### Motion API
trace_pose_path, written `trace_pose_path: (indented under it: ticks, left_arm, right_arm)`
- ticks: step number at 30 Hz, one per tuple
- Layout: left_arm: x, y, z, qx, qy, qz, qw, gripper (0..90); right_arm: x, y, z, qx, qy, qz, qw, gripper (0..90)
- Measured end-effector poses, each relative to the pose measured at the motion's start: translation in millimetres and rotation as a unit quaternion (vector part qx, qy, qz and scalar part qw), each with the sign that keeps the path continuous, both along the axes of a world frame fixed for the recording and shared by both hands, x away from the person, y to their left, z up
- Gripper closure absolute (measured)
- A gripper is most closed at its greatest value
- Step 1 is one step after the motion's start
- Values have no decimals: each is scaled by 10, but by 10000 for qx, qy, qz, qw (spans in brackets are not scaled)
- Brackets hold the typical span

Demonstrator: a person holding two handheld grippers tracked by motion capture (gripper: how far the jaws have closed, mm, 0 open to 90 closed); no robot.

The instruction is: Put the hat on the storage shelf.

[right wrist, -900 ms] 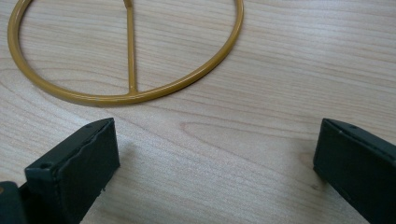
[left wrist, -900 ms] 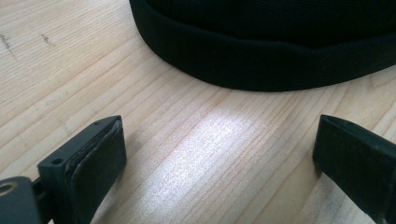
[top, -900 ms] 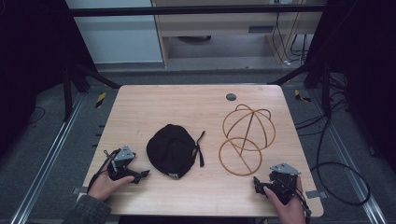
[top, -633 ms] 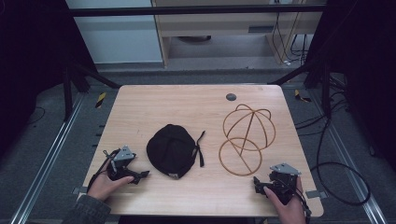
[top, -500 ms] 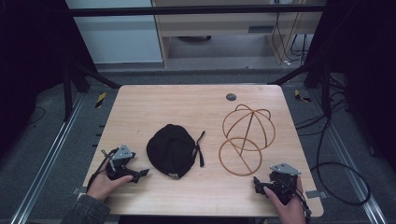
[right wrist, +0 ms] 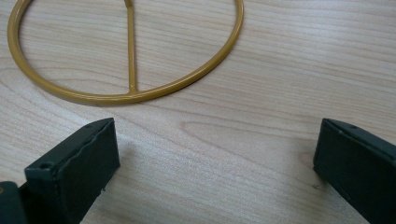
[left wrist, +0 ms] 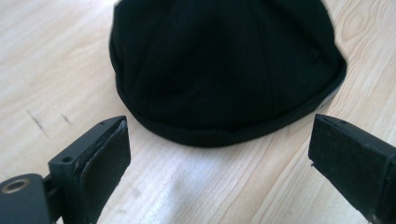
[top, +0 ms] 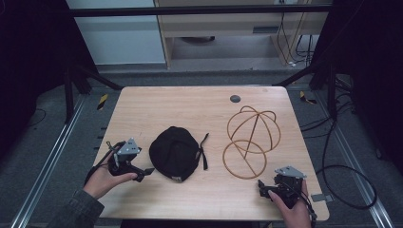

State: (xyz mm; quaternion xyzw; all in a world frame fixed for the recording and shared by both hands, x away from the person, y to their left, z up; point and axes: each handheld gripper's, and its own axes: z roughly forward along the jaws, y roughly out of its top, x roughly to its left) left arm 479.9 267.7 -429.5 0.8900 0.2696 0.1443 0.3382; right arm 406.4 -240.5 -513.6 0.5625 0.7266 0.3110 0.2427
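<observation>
- A black cap (top: pixel 175 153) is seen lying crown-up on the wooden table (top: pixel 190 107), a little to the 7 o'clock side of the table's middle in the high view; a strap (top: pixel 204 151) trails off its 3 o'clock side.
- The left gripper (top: pixel 145 173) is held low at about 8 o'clock of the table, just beside the cap's rim, with its tips pointed toward 3 o'clock.
- In the left gripper view its jaws are spread wide, with bare wood between them and nothing grasped; the cap's rim (left wrist: pixel 224 133) is seen just ahead at 12 o'clock, apart from both pads.
- A golden wire hat stand (top: pixel 247 137) is seen on its side at about 3 o'clock of the cap, well apart from it; its round base ring (top: pixel 227 164) lies toward 6 o'clock and its domed cage toward 12 o'clock.
- The right gripper (top: pixel 262 187) is held at about 5 o'clock of the table, near the base ring but not touching it.
- In the right gripper view its jaws are likewise released and wide apart, with nothing between them; the ring (right wrist: pixel 187 84) is seen ahead at 11 o'clock.
- A small dark round disc (top: pixel 235 99) is set into the table at 12 o'clock, near the far edge.
</observation>
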Motion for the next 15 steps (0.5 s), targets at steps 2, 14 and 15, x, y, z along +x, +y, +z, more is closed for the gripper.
trace_pose_path:
  ticks: [2,14,15]
  left_arm:
    - [30,-50,162,111,-44,-31,9999,56]
    - [191,-306,559,578,-49,-328,9978,49]
    - [205,-324,573,593,-52,-308,9978,49]
  right_arm:
    - [-1,2,0,17,5,-4,10000,4]
    - [1,-1,0,-1,6,3,10000,4]
    - [2,-3,-1,-16,-1,6,10000,4]
